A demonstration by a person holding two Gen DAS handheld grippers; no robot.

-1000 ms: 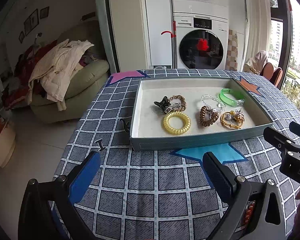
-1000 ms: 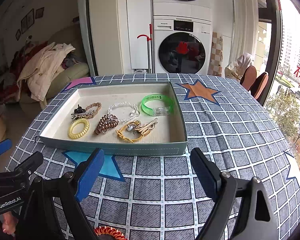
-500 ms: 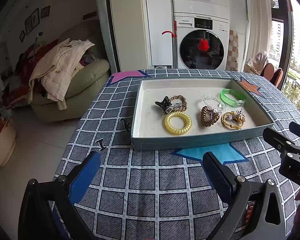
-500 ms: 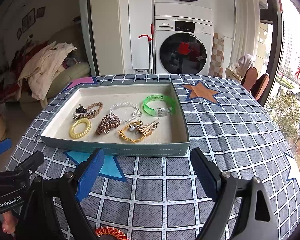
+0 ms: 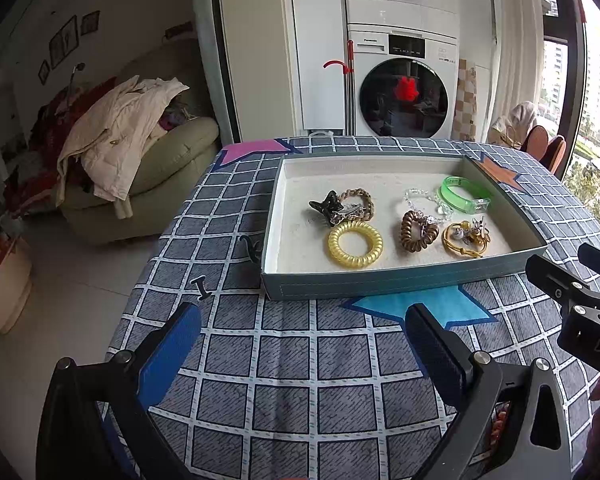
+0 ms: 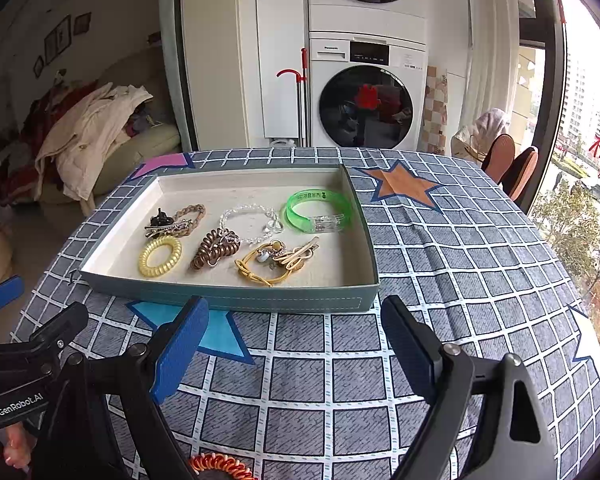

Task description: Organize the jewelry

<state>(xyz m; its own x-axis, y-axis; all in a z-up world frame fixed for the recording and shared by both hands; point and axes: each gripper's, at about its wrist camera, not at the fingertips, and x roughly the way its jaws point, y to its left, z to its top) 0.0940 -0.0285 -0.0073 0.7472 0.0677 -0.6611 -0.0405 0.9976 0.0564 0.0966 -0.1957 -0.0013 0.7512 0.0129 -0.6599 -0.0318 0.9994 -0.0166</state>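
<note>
A shallow grey-green tray point(image 5: 400, 280) point(image 6: 236, 300) sits on the checked tablecloth. In it lie a yellow spiral hair tie point(image 5: 355, 245) point(image 6: 160, 256), a brown spiral tie point(image 5: 419, 231) point(image 6: 216, 249), a green bangle point(image 5: 465, 194) point(image 6: 319, 210), a clear bead bracelet point(image 6: 251, 222), a black claw clip with a braided band point(image 5: 334, 207) point(image 6: 172, 222) and a yellow cord tangle point(image 5: 466, 236) point(image 6: 276, 260). An orange spiral tie point(image 6: 220, 466) lies on the cloth under my right gripper. Both my left gripper point(image 5: 300, 336) and right gripper point(image 6: 294, 332) hover open and empty just short of the tray's near wall.
The table's left edge drops to a tiled floor with a sofa point(image 5: 148, 168) piled with clothes. Stacked washing machines point(image 6: 366, 92) stand behind the table. Chairs point(image 6: 512, 164) and a window are on the right. Small black hooks point(image 5: 202, 286) lie on the cloth left of the tray.
</note>
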